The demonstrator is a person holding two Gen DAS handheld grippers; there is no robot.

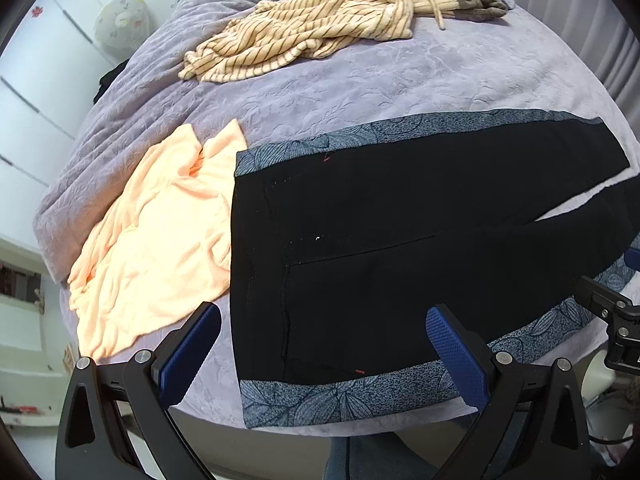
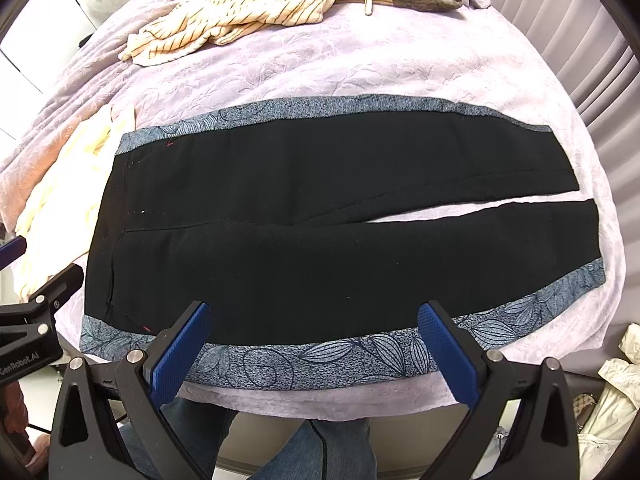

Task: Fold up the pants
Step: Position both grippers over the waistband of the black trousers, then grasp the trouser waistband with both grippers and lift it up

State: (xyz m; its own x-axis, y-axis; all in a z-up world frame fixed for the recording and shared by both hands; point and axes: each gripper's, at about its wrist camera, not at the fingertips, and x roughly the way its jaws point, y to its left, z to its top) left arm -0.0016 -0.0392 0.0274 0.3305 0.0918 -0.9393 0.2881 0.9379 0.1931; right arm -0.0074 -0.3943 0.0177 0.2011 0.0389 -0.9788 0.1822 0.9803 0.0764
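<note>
Black pants (image 1: pixel 400 216) with grey-blue leaf-print side stripes lie flat on the lilac bedspread (image 1: pixel 360 92), waistband to the left, both legs spread to the right; they also show in the right wrist view (image 2: pixel 320 220). My left gripper (image 1: pixel 320 320) is open and empty, hovering over the waist end by the bed's near edge. My right gripper (image 2: pixel 316 316) is open and empty, above the near leg's printed stripe (image 2: pixel 320 356). The right gripper's body shows at the right edge of the left wrist view (image 1: pixel 612 312).
A peach garment (image 1: pixel 156 236) lies left of the waistband. A cream striped garment (image 1: pixel 304 32) with grey-brown trim lies at the far side of the bed. White cabinets (image 1: pixel 32 120) stand at left, a curtain (image 2: pixel 580 40) at right. My jeans-clad legs (image 2: pixel 312 448) are below the bed edge.
</note>
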